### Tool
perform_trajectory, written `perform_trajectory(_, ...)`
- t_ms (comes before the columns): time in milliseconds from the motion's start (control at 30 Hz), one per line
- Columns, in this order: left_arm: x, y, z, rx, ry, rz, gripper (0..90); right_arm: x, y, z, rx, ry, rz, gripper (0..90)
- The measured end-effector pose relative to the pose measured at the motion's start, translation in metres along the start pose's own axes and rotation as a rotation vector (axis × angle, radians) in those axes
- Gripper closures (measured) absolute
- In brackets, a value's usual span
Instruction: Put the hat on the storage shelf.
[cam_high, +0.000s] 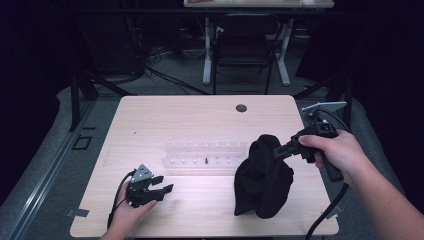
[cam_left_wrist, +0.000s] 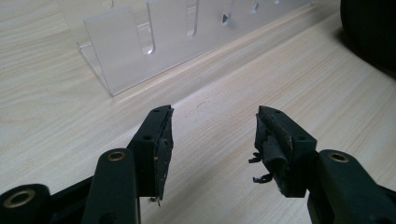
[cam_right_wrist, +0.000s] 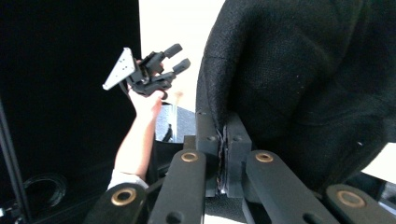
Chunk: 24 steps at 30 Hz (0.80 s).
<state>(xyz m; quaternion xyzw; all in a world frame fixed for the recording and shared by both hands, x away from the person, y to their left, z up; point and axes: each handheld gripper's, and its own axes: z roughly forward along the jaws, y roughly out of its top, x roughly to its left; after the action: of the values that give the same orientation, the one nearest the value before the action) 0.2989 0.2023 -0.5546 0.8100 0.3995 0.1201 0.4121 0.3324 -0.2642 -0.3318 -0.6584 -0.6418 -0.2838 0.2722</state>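
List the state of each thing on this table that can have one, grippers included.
Left gripper: open, jaws apart, nothing between them, low over the table.
Right gripper: shut on the black fabric garment, pinching its edge.
Black fabric garment: bunched, upper part lifted, lower part resting on the table.
Clear acrylic slotted rack: lying on the light wooden table, one small dark piece in it.

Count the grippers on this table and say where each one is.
2. The left gripper sits low over the near left of the table, fingers apart and empty. The right gripper is at the right, pinching the black cloth.
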Motion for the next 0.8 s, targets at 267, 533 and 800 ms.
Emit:
perform_trajectory(267, -0.001, 0.000, 0.001, -0.003, 0.001, 0.000, 46.9, 0.002, -0.001, -0.012, -0.035, 0.062, -0.045, 88.0)
perform_trajectory(533, 0.000, 0.000, 0.001, 0.005, -0.001, 0.003, 46.9, 0.015, -0.001, -0.018, -0.075, 0.154, -0.082, 88.0)
perform_trajectory(800, 0.000, 0.000, 0.001, 0.001, -0.001, 0.002, 46.9, 0.032, 0.001, -0.028, -0.121, 0.210, -0.128, 88.0)
